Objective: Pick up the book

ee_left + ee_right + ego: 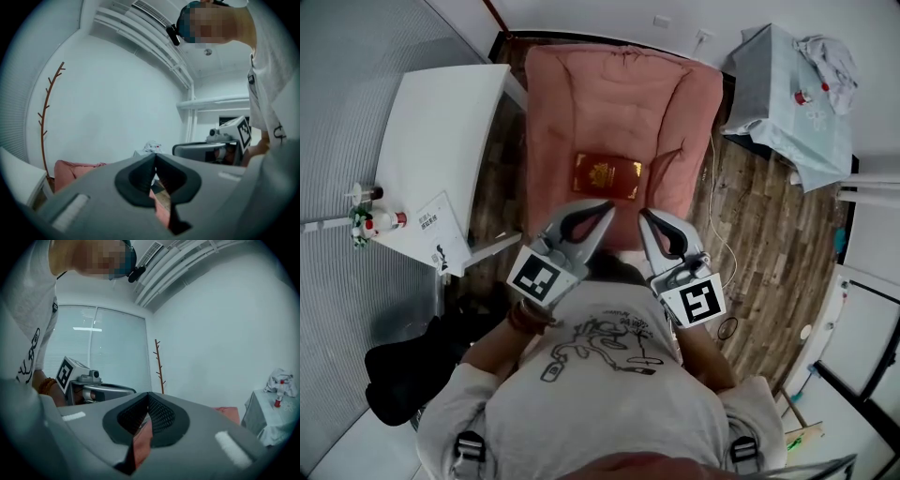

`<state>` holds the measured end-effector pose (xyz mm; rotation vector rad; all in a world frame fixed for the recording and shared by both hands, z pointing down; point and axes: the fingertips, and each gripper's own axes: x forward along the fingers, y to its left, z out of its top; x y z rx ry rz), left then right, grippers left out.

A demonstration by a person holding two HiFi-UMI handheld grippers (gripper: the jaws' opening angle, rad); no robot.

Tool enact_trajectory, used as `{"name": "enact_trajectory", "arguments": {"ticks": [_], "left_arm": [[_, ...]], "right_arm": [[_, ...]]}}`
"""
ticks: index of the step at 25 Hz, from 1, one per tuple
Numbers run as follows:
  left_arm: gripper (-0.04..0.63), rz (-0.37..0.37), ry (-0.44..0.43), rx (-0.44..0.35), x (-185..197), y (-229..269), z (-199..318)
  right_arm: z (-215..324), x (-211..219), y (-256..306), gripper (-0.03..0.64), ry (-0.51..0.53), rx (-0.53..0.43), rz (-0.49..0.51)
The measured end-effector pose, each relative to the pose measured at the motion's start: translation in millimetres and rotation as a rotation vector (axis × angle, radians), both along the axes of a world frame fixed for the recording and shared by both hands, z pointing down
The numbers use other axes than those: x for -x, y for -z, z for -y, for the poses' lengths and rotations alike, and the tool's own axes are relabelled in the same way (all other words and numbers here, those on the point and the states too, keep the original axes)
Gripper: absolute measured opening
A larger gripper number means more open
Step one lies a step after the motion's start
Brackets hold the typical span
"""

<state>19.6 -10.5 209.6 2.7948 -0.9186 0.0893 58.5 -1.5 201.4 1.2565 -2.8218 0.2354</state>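
**Head view.** You look steeply down over your own chest. A thin red book (607, 176) with a gold emblem lies flat near the middle of a pink cushion (675, 103), its near edge just beyond both gripper tips. Your left gripper (605, 208) and right gripper (645, 215) point at it side by side, neither touching it. Left of the cushion, a white table (441, 131) carries small bottles (380, 221). At the upper right, a draped side table (787, 131) carries another bottle (803, 97). What the bottles hold cannot be made out.

**Left gripper view.** The jaws of the left gripper (155, 157) are pressed together with nothing between them. Beyond them are the cushion's edge, a white wall with a branch-shaped stand (45, 122), and the right gripper off to the side. The book is not visible here.

**Right gripper view.** The jaws of the right gripper (148, 396) are likewise closed and empty. A reddish strip shows through the slot below them, and it could be either cushion or book.

**Handling.** The book looks light, stiff and flat, with a smooth cover that may slip. The cushion under it is soft, so it will likely give when pressed. You would need to part the jaws first. Then push one jaw into the padding under the near edge and close across the book's thickness.
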Motion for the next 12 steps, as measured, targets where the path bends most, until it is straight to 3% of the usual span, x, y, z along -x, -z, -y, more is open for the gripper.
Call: {"name": "enact_trajectory", "arguments": {"ticks": [5, 12], "left_arm": [[0.005, 0.037, -0.008, 0.041, 19.8, -38.3, 17.5], [0.046, 0.122, -0.023, 0.115, 45.1, -128.1, 43.8]], "right_arm": [[13.2, 2.9, -43.4, 0.006, -0.005, 0.058, -0.037], [41.3, 6.8, -138.0, 0.030, -0.009, 0.156, -0.113]]}}
